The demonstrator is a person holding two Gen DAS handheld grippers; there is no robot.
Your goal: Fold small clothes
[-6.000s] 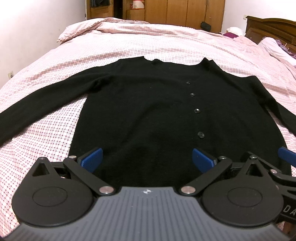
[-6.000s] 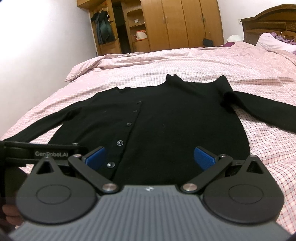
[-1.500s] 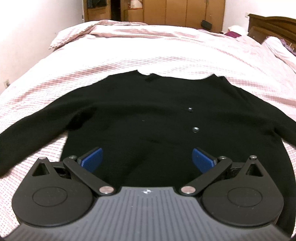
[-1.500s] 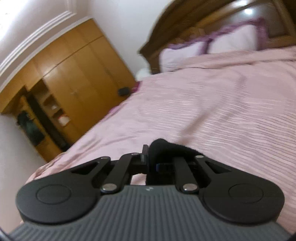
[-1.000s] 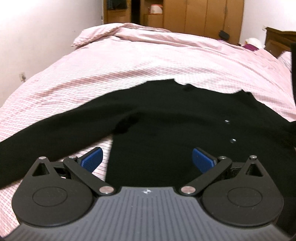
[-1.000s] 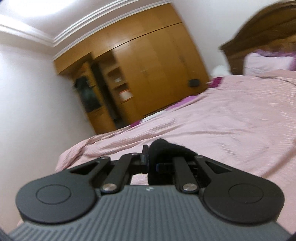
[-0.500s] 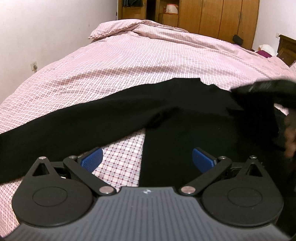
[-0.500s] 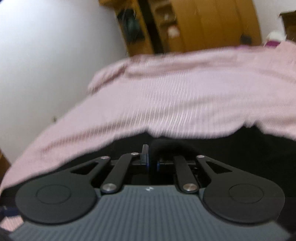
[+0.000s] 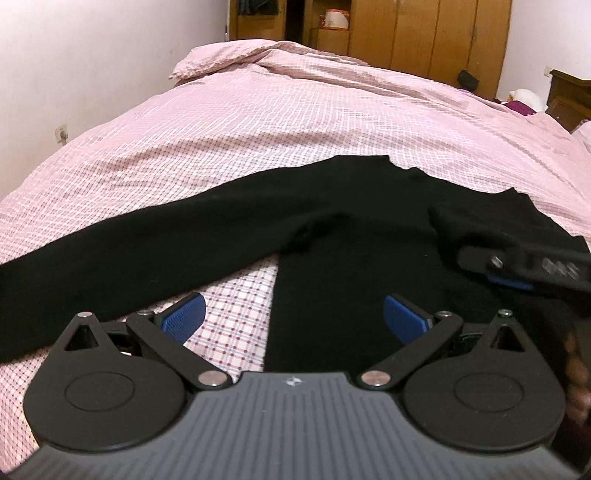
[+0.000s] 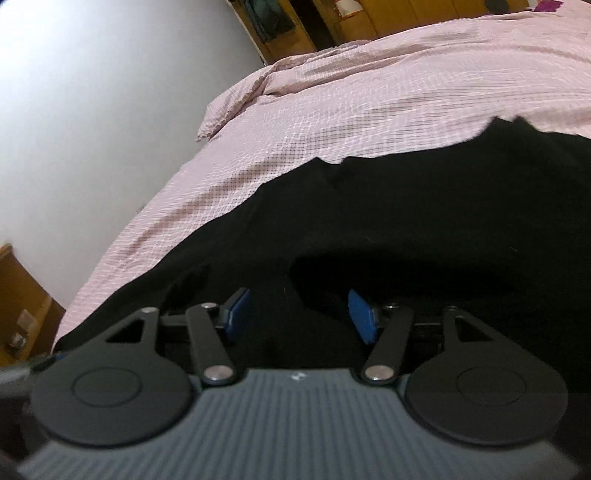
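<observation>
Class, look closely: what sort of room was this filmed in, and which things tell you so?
Almost certainly a bedroom: a bed with a pink checked cover, a wooden wardrobe behind it, and a wooden headboard.

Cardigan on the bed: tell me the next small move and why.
Probably draw the right gripper back clear of the cardigan. Its jaws have just been opening, and the folded-over sleeve now lies on the body with the pads apart and nothing pinched. The other sleeve lies outstretched across the bedspread, near the open left gripper, so it looks like the next fold.
</observation>
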